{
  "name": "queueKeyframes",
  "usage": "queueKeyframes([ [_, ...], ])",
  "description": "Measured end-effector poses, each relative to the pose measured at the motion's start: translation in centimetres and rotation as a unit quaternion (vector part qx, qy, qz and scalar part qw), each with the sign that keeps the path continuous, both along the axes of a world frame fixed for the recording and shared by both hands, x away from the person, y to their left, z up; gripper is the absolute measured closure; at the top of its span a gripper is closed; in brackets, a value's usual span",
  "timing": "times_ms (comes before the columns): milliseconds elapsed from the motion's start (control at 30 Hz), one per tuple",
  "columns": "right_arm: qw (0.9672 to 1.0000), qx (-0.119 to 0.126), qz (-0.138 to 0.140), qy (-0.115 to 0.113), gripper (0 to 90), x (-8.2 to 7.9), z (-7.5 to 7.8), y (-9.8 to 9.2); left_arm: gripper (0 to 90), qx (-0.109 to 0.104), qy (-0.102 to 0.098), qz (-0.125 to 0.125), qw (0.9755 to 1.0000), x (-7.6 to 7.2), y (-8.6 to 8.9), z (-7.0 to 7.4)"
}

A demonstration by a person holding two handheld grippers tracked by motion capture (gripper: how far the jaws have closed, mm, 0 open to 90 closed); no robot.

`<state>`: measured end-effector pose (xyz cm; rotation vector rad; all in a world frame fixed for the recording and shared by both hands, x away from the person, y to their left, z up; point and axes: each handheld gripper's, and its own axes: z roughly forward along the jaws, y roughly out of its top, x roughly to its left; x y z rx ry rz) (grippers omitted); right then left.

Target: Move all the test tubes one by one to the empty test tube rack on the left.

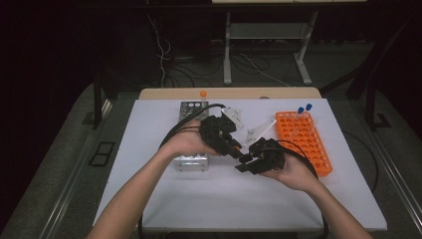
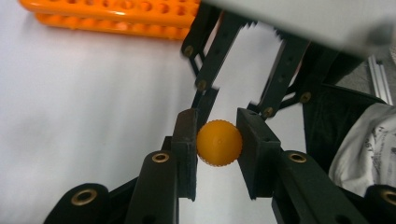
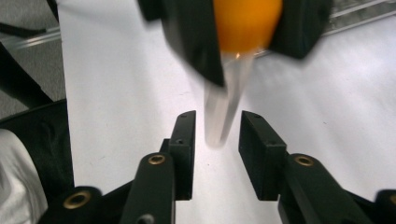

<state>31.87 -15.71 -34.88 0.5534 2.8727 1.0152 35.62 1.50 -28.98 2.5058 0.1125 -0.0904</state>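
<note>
Up close, my left hand-held gripper (image 2: 217,140) pinches a ribbed orange cap (image 2: 219,143) between its flat black pads. From my right hand-held gripper (image 3: 217,135), whose jaws stand spread, I see what that view hides: a clear tube (image 3: 224,107) hanging below the cap, its blurred tip between the open pads, touching neither as far as I can tell. From above, both meet just left of the orange perforated rack (image 1: 303,142) on the white worktop (image 1: 224,199); a metal block (image 1: 191,162) sits further left.
</note>
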Motion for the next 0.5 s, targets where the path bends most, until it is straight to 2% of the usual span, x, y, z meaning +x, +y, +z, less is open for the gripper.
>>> queueKeyframes([
  [100, 0.9999, 0.006, -0.01, -0.003, 64.3, 0.1, 0.2, -0.8, 68.5, -0.006, 0.0, 0.013, 0.9999, 0.5, 0.5, 0.5],
  [300, 0.9993, 0.018, -0.033, -0.004, 58.9, 0.1, 0.4, -2.6, 68.5, -0.001, -0.011, 0.041, 0.9991, 1.7, 1.9, 1.6],
  [400, 0.9985, 0.025, -0.047, -0.012, 53.4, 0.0, 0.5, -3.5, 68.5, -0.003, -0.016, 0.057, 0.9982, 2.4, 2.7, 2.2],
  [500, 0.9973, 0.03, -0.066, -0.007, 46.0, 0.0, 0.6, -4.4, 68.5, -0.006, -0.019, 0.075, 0.997, 3.1, 3.5, 2.7],
])
